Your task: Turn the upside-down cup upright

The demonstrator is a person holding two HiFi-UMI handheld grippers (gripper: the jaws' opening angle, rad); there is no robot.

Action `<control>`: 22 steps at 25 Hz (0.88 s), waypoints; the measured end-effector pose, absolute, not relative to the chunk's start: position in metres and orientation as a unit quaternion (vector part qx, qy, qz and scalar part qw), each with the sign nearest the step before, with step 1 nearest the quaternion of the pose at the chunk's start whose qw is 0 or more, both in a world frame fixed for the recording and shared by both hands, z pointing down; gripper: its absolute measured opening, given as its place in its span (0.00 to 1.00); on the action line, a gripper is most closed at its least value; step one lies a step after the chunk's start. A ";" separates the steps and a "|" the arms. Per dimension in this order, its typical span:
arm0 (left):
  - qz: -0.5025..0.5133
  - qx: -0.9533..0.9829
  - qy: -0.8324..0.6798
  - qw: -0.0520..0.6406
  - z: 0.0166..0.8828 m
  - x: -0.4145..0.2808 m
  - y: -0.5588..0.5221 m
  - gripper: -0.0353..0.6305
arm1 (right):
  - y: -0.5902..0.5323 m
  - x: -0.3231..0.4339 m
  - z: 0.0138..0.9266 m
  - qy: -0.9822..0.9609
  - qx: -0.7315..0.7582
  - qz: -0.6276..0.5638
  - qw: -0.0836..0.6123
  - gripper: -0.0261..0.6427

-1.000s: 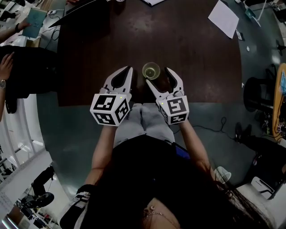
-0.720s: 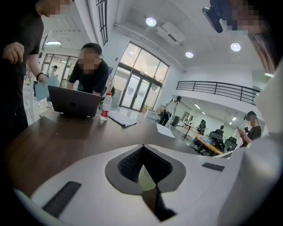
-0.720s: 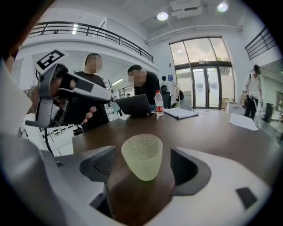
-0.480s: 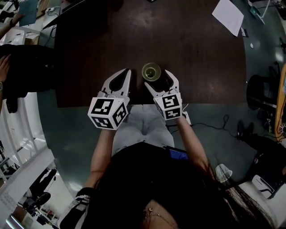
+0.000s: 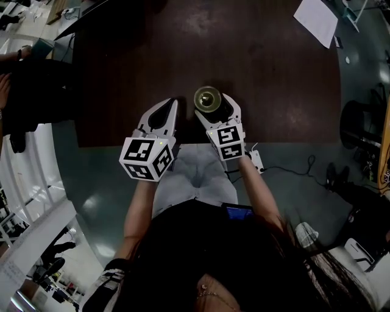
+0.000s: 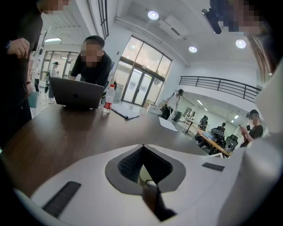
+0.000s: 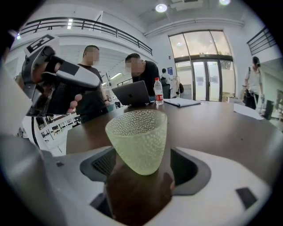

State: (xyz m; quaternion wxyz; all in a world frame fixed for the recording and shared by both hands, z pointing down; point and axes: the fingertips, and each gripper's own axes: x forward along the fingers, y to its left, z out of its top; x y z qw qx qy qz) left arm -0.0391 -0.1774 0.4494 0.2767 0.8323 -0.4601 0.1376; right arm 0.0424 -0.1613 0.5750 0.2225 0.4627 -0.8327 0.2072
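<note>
A pale green, bumpy glass cup [image 5: 207, 97] stands upright, mouth up, on the dark brown table [image 5: 244, 61] near its front edge. My right gripper [image 5: 214, 107] is open, one jaw on each side of the cup's base [image 7: 138, 140], with a gap showing on both sides. My left gripper [image 5: 171, 103] hovers just left of the cup. Its jaws meet at the tips [image 6: 142, 145] and I see nothing held between them. The right gripper view shows the left gripper [image 7: 57, 75] raised at the left.
Far across the table sit a laptop [image 6: 76, 92], a red-labelled water bottle [image 6: 107, 98] and papers [image 5: 317, 18]. People stand and sit behind the far side. The table's front edge [image 5: 122, 142] runs just under both grippers, with my legs below it.
Both grippers have sunk toward the table, the right one more. The right gripper has closed in on the cup, which now stands between its jaws. The cup has not moved.
</note>
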 end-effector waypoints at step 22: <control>0.146 0.822 -0.472 0.283 0.457 -0.059 -0.176 0.06 | -0.167 0.033 0.588 -0.837 0.445 0.178 0.264 0.57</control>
